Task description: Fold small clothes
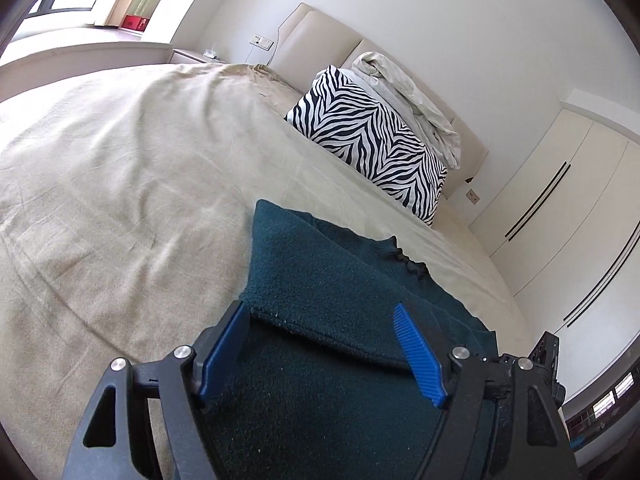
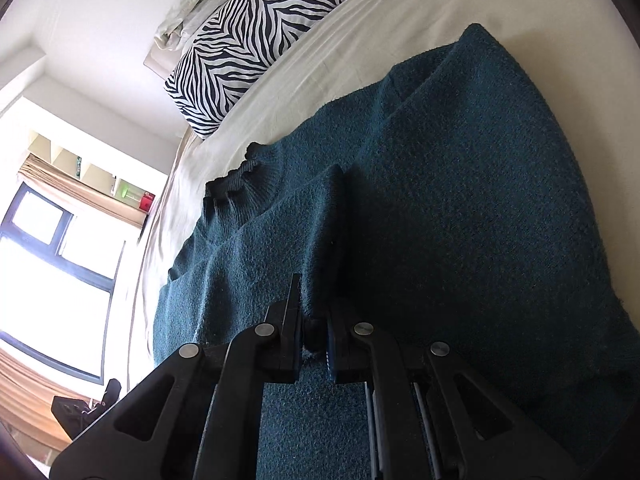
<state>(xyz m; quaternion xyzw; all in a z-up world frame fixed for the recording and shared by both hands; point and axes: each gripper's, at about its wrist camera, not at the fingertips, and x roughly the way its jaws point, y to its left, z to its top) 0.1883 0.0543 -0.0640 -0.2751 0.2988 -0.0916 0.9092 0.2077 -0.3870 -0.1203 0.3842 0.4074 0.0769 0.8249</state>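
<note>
A dark teal knitted sweater (image 1: 320, 264) lies spread on the beige bed (image 1: 120, 160), its ribbed collar (image 2: 232, 176) towards the headboard. In the left wrist view a folded flap of it runs across between the blue fingers (image 1: 416, 352) of my left gripper (image 1: 320, 308). Those jaws stand wide apart over the fabric without pressing it. In the right wrist view the sweater (image 2: 460, 200) fills most of the picture. My right gripper (image 2: 316, 300) is shut on a raised fold of it, which bunches up between the black jaws.
A zebra-striped pillow (image 1: 368, 140) leans at the head of the bed, with a crumpled pale sheet (image 1: 408, 88) behind it. White wardrobe doors (image 1: 560, 200) stand beyond the bed's far side. A bright window (image 2: 60, 260) is past the other side. The bedsheet (image 2: 360, 20) stretches away beyond the sweater.
</note>
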